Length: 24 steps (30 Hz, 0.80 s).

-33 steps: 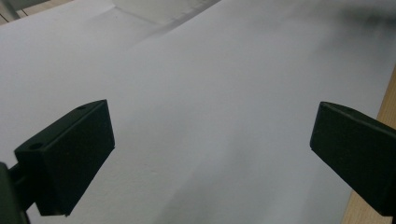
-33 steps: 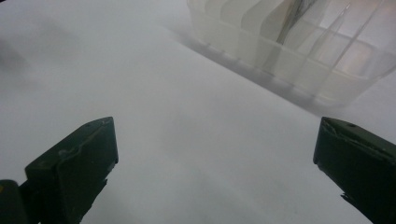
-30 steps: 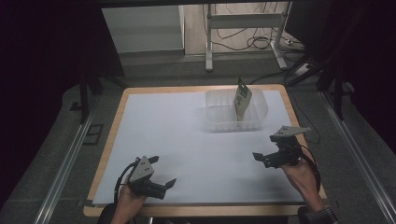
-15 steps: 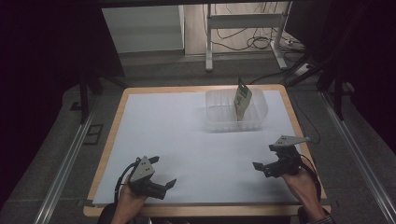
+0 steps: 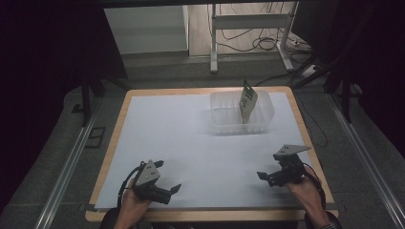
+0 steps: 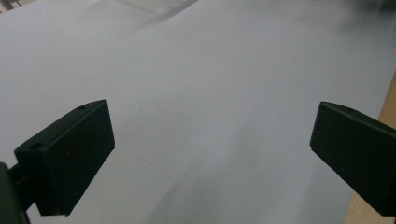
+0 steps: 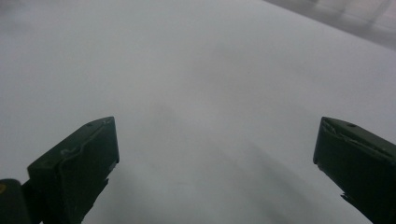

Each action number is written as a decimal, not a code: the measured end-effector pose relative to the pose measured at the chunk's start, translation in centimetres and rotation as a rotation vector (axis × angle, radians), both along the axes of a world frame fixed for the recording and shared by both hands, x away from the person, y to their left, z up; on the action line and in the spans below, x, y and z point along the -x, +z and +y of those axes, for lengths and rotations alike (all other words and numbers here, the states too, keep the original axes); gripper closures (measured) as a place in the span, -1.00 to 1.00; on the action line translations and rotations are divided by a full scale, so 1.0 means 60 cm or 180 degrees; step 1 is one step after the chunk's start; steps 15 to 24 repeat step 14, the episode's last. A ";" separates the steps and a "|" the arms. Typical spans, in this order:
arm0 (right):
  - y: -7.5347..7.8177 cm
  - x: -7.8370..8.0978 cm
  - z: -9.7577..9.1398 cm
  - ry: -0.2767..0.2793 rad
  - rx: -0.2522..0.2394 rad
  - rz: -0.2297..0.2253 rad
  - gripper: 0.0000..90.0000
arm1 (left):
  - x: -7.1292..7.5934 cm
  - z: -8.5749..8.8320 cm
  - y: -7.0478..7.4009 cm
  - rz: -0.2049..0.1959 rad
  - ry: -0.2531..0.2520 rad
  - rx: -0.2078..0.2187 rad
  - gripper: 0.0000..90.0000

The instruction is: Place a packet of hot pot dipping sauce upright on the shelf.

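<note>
My left gripper [image 5: 168, 175] rests near the table's front left edge, held by a hand, its jaws wide apart. In the left gripper view the gripper [image 6: 210, 154] is open over bare white sheet [image 6: 210, 70]. My right gripper [image 5: 270, 168] sits near the front right, grey plate on top. It is open too, and in the right gripper view the gripper [image 7: 215, 158] has nothing between the jaws. Far from both, a clear plastic tub [image 5: 224, 125] stands at the back right, with a green and tan packet [image 5: 248, 101] leaning upright inside it.
A white sheet [image 5: 191, 138] covers most of the wooden table [image 5: 111, 143]. The table's wooden edge [image 6: 388, 109] lies just right of the left gripper's jaw. Metal rails run along both sides on the floor, and a desk frame with cables stands behind the table.
My right gripper has drawn back toward the table's near edge, away from the tub. The left gripper has stayed in place, and the tub and packet are unmoved.
</note>
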State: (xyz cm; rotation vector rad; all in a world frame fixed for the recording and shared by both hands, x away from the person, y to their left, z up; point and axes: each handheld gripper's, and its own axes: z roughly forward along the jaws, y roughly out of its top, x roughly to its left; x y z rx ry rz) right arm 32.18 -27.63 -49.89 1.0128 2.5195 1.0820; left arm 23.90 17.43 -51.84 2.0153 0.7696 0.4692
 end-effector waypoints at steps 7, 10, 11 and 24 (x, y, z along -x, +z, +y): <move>-0.016 -0.004 0.002 0.0057 0.0064 0.0071 -0.99 | 0.000 -0.003 -0.001 0.0004 0.0008 -0.0057 -1.00; -0.019 -0.006 0.001 0.0046 0.0087 0.0113 -0.99 | 0.000 -0.003 -0.002 0.0003 0.0021 -0.0083 -1.00; -0.020 -0.006 0.001 0.0039 0.0103 0.0125 -0.99 | 0.000 -0.003 -0.001 0.0002 0.0027 -0.0087 -1.00; -0.022 -0.007 0.000 0.0047 0.0110 0.0146 -0.99 | -0.001 -0.004 -0.001 0.0004 0.0029 -0.0069 -1.00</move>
